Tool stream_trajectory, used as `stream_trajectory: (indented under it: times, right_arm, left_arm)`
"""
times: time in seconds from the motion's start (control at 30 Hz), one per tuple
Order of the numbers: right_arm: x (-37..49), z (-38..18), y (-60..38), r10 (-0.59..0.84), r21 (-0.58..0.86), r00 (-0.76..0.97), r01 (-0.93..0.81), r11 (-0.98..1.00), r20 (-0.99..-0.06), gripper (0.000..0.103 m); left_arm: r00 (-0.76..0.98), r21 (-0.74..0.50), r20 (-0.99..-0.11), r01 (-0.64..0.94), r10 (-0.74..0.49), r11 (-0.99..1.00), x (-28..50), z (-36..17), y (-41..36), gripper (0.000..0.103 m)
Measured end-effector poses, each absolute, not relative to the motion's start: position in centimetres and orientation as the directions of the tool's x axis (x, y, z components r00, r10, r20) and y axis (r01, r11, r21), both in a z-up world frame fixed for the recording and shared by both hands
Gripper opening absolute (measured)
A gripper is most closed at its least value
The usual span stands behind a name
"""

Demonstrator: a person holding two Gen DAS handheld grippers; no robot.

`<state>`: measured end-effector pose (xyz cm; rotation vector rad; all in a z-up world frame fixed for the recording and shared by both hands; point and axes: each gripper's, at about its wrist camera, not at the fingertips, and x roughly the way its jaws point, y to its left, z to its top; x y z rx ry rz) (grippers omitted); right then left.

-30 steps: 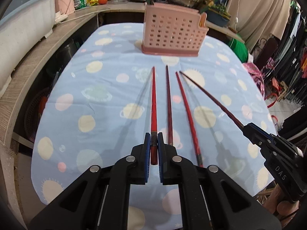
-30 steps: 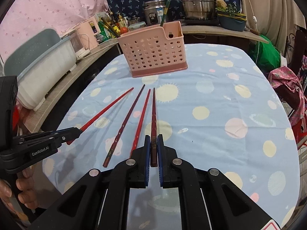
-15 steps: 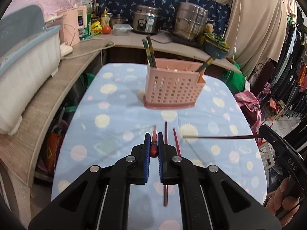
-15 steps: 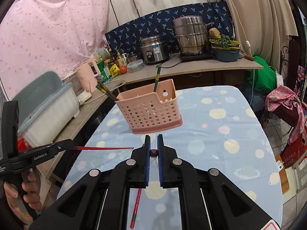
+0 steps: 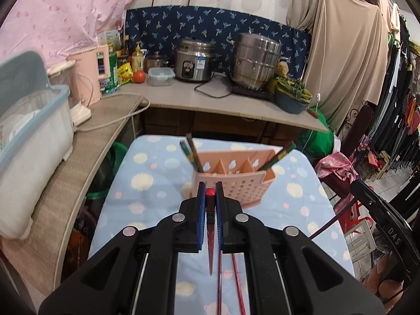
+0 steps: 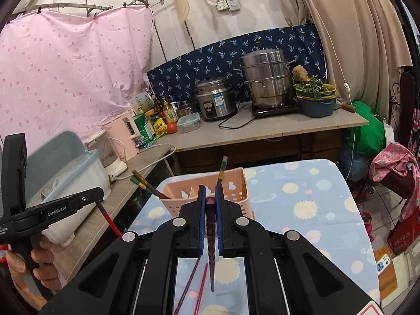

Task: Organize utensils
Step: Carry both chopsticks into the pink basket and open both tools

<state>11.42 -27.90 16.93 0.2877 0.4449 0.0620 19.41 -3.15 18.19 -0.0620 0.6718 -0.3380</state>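
in the right wrist view, white lettering reading "genrobot.ai" runs along the black arm of the left gripper, with a smaller line of print beneath it too tiny to read. in the left wrist view, the right gripper bears the white letters "das" on its black body. labels on the rice cooker and the bottles are illegible.

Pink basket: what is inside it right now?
The pink basket has divided compartments. Two chopsticks lean in its left end and one green-tipped chopstick in its right end. The middle compartments look empty, though their bottoms are hidden by the front wall.
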Motion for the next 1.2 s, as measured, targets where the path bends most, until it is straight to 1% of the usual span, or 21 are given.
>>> stream_trajectory:
  times: [0.17,0.37,0.53,0.63,0.7,0.97,1.2]
  right_arm:
    - [13.4,20.2,-28.9,0.132,0.322,0.932,-0.018,0.947,-0.339,0.007]
    - [16.5,24.0,-30.1,0.121,0.356,0.962,-0.027,0.934,-0.245,0.007]
    - [19.6,25.2,-30.9,0.120,0.394,0.968,-0.025,0.919,-0.220,0.007]
    - [21.5,25.0,-31.1,0.111,0.397,0.967,-0.011,0.918,-0.229,0.007]
    - [22.7,24.4,-30.9,0.107,0.393,0.963,-0.001,0.919,-0.246,0.007]
    - [26.0,20.3,-29.5,0.120,0.371,0.928,0.022,0.928,-0.353,0.007]
    - [27.1,17.7,-28.1,0.124,0.340,0.903,0.026,0.940,-0.411,0.007]
  left_arm:
    - [0.762,-0.182,-0.544,0.300,-0.350,0.936,21.0,21.4,-3.8,0.007]
    - [0.821,-0.193,-0.448,0.297,-0.353,0.935,23.3,25.7,-4.2,0.007]
    - [0.868,-0.172,-0.377,0.276,-0.323,0.945,25.3,27.6,-5.0,0.007]
    - [0.878,-0.170,-0.362,0.269,-0.314,0.948,26.8,27.5,-5.3,0.007]
    - [0.877,-0.169,-0.368,0.264,-0.309,0.950,27.7,27.2,-5.5,0.007]
    - [0.845,-0.179,-0.437,0.255,-0.309,0.950,30.6,23.6,-6.1,0.007]
    - [0.817,-0.192,-0.487,0.246,-0.310,0.950,31.8,21.1,-6.3,0.007]
